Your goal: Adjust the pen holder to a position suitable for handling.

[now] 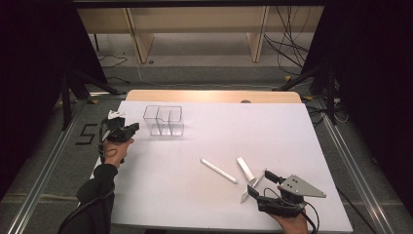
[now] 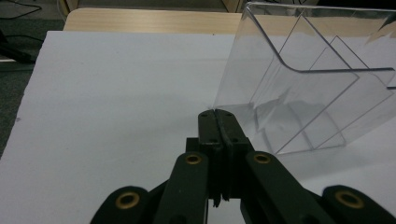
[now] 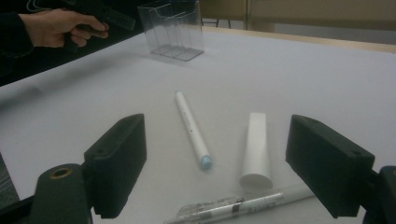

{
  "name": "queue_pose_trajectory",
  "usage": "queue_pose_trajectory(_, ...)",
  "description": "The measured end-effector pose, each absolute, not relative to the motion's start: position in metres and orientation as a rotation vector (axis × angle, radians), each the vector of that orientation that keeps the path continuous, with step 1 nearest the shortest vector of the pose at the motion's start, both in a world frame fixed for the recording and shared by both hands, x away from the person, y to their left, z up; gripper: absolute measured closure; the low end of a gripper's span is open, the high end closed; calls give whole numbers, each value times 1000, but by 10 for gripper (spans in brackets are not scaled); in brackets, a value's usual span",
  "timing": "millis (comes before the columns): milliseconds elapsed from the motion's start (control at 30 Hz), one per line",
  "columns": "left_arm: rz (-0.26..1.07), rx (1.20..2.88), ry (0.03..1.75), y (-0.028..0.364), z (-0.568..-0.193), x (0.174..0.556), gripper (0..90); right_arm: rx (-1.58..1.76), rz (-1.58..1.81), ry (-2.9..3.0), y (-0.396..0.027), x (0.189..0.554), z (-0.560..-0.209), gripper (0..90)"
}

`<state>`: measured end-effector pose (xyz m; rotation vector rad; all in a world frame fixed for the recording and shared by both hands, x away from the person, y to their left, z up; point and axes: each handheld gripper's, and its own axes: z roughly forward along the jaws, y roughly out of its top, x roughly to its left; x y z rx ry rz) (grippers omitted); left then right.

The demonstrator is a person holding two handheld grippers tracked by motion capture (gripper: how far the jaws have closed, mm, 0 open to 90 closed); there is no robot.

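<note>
Barely getting started on filling the clear holder (image 1: 163,120): standing empty at the far left of the white table (image 1: 234,126), with all compartments bare. Lying well apart from the holder, toward the near right: a white pen (image 1: 219,170), a white stick (image 1: 245,168) just beyond it, and a clear pen (image 1: 251,187) farthest from the holder, none of them lifted yet. Waiting over these three with the right gripper (image 1: 260,183), its jaws standing wide apart and gripping nothing, the pens showing on the table between them in the right gripper view. Resting the left gripper (image 2: 218,112) right at the holder's lower corner, jaws pressed together with nothing between them; possibly touching the plastic wall there, though hard telling through the glare. Leaving everything to do: picking up each piece, carrying it across to the holder, dropping it in upright. Looking at hard, glossy, see-through plastic in the holder, thin walls, a curved cut-out front edge, flat dividers inside. Showing a slim, smooth round barrel with a pale blue tip on the white pen; a thicker, matte, flat-ended cylinder in the stick; a transparent barrel with a clip on the clear pen.
</note>
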<state>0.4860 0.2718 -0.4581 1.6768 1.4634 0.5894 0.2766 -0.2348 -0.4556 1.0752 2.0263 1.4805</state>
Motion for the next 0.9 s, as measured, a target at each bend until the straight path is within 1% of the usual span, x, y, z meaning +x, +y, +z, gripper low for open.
queue_pose_trajectory(367, 572, 1671, 1458, 267, -461, 508, 892, 1072, 1479, 2039, -233, 276, -456, 211)
queue_pose_trajectory(700, 543, 1695, 1444, 264, -466, 516, 894, 1071, 1475, 2050, -233, 277, -457, 212)
queue_pose_trajectory(900, 547, 1711, 1431, 259, -466, 518, 895, 1073, 1475, 2051, -232, 278, -458, 212)
